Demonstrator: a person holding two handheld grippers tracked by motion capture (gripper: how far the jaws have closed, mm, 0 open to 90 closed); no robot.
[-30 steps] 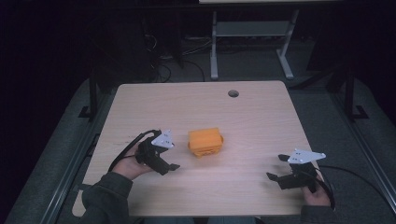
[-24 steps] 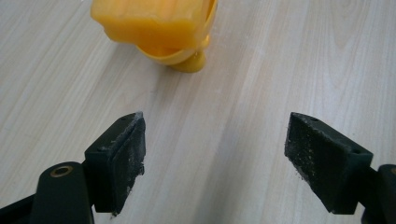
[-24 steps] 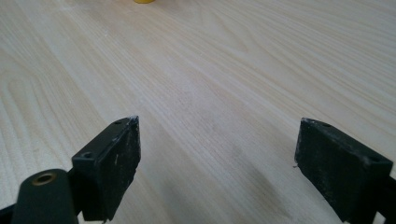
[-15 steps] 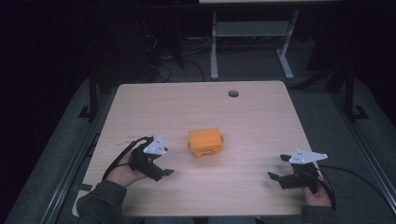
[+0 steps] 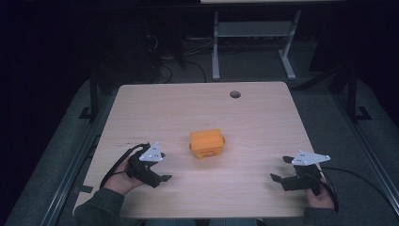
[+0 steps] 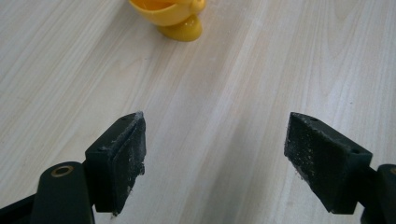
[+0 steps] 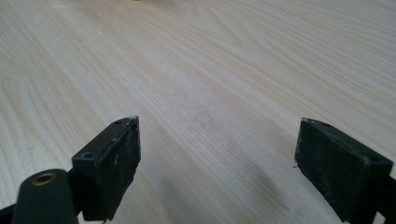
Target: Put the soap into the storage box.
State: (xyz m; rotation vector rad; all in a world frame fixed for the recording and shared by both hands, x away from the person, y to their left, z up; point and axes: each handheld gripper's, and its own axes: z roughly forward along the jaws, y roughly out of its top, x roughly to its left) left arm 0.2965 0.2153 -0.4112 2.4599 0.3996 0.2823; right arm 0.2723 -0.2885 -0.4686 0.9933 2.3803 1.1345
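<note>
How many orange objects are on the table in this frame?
1. A single orange box sits near the table's middle, between the left gripper and the right gripper, touching neither. Both grippers are open and empty. Nothing looks hidden.

Light wood-grain table [image 5: 263, 117], rounded corners, round cable hole [image 5: 235, 94] near the far edge, right of centre. Faint dark scuff marks [image 5: 134, 138] on the left part of the top. Dark grey floor [image 5: 329, 108] around it. White metal desk frame [image 5: 254, 37] stands far behind, with tangled cables [image 5: 164, 56] on the floor to its left.
</note>
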